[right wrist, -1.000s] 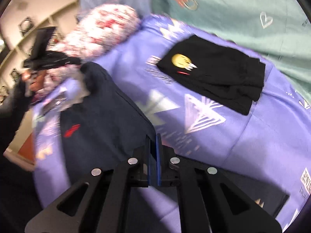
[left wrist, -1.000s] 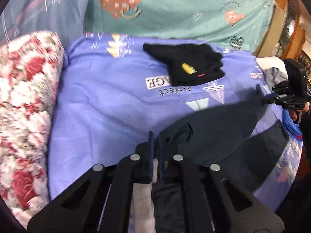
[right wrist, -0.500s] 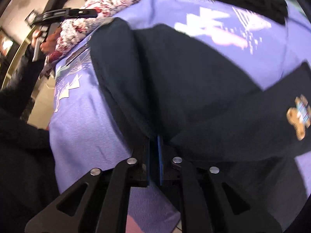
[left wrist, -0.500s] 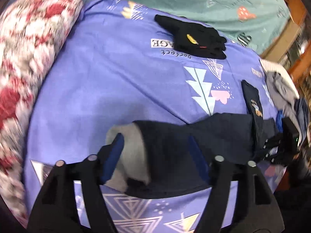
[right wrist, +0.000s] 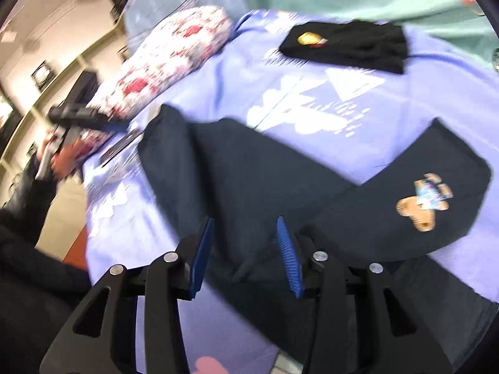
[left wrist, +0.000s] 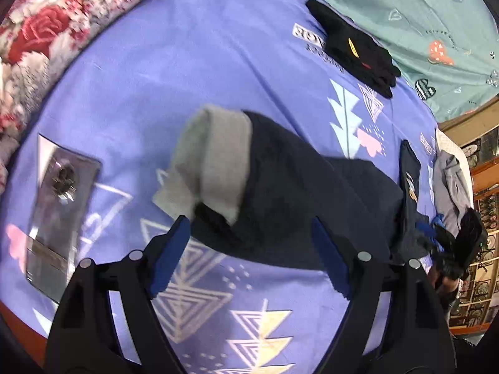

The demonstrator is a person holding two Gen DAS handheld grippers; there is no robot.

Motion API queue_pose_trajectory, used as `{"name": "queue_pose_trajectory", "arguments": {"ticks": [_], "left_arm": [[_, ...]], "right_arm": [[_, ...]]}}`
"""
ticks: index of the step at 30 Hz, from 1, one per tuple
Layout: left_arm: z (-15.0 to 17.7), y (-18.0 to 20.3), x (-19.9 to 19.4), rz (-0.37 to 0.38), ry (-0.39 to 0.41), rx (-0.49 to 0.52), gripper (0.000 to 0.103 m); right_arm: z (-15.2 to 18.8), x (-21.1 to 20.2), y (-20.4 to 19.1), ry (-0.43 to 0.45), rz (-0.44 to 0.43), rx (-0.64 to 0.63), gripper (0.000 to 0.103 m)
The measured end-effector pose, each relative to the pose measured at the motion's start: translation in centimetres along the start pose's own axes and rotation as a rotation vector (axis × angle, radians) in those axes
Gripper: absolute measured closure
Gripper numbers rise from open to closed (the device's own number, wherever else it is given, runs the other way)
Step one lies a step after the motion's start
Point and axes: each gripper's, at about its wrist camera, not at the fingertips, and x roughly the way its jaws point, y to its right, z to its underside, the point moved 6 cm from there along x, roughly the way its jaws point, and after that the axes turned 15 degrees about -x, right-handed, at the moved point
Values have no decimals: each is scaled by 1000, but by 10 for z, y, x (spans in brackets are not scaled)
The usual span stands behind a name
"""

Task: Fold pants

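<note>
The dark navy pants [left wrist: 299,193] lie folded on the purple bedsheet [left wrist: 174,71], with a grey lining end [left wrist: 215,159] turned out at the left. My left gripper [left wrist: 249,243] is open and empty just in front of that end. In the right wrist view the pants [right wrist: 249,168] spread across the sheet, with a bear patch [right wrist: 424,202] on one leg at the right. My right gripper [right wrist: 244,246] is open over the dark fabric, holding nothing. It also shows in the left wrist view [left wrist: 449,243] at the far right.
A folded black garment [left wrist: 355,50] with a yellow logo lies at the far side of the bed. A floral quilt [left wrist: 40,37] runs along the left. A phone-like slab [left wrist: 59,215] lies near the front left edge. Grey clothes [left wrist: 449,180] sit at the right.
Both grippers have opened and let go of the pants, which now lie on the sheet. The left gripper has drawn back from the grey end.
</note>
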Motion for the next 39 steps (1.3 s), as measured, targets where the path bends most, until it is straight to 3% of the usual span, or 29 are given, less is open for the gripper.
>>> {"name": "queue_pose_trajectory", "arguments": {"ticks": [3,6,11,14,17,22,27,28,29,31,32,35,37,39], "left_arm": [[5,5,16,-12,-31,-5,25],[4,3,30,4,-53,-67,31],[4,-7,54,53,-100,-210,51],[1,-13,58,86,-96,-287,61],[-1,-12,48,67,-36,-317,82],[5,14,-14,-102,184,-137,84],[14,-10,9,-264,127,-127,79],[14,-21,24,-304,106,-133,73],[14,-29,36,-334,99,-134,57],[10,-36,36,-385,153,-136,35],[9,-34,31,-402,171,-121,33],[8,-26,16,-418,209,-85,32],[7,-16,-4,-444,286,-62,24],[7,-7,-20,-449,368,-53,18]], "right_arm": [[5,-4,19,-3,130,42,58],[11,-11,30,17,153,84,57],[13,-24,37,62,209,92,57],[12,-23,35,80,191,93,57],[11,-23,35,78,195,91,57],[11,-27,37,96,187,104,57],[15,-26,49,60,235,146,57],[16,-26,54,42,261,165,57],[17,-27,59,25,285,184,55],[16,-30,75,12,345,222,47],[14,-32,85,14,377,241,41],[2,-20,119,-33,418,292,41],[-6,2,144,-123,453,329,41],[-17,20,164,-155,483,361,41]]}}
